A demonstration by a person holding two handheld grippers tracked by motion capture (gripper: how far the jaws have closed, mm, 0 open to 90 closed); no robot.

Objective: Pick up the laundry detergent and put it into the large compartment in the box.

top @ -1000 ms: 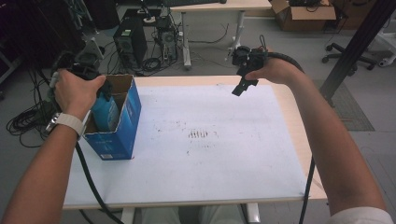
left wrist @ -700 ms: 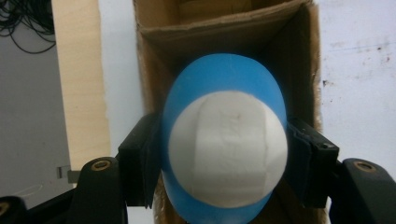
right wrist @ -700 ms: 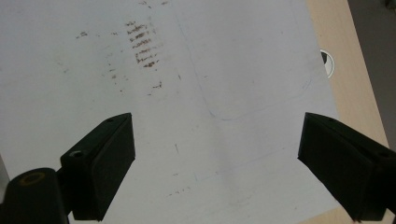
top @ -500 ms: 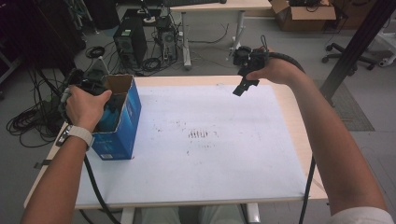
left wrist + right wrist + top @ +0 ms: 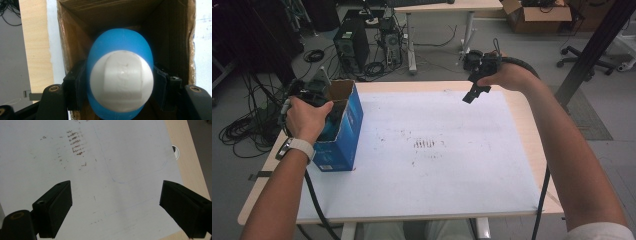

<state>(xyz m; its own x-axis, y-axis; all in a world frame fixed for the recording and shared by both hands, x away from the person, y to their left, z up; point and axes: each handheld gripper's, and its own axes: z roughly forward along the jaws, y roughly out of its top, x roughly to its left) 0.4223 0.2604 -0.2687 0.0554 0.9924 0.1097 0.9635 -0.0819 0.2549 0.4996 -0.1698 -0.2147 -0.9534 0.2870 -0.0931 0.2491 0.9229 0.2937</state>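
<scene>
One blue plastic bottle with a white cap (image 5: 121, 86) was clamped between the two black jaws of the left gripper (image 5: 120, 92), a pad pressed flat against each flank. In the left gripper view its cap end faced the camera and its long axis ran straight away down into the one open blue cardboard box (image 5: 343, 131), so it pointed base-first towards the box's bottom. Brown inner walls closed in on every side of the bottle, with only a narrow gap showing between them and the jaws. In the high view the box stood upright near the left edge of the pale wooden table (image 5: 528, 131), on the white paper sheet (image 5: 452, 165) that covered most of the top, and the left hand (image 5: 306, 117) sat over its open mouth.

The right gripper (image 5: 476, 84) was held above the far right part of the table, well apart from the box. Its jaws stood wide apart with nothing between them, over bare paper marked with brown smudges (image 5: 76, 142). The sheet lay open between box and right gripper.
</scene>
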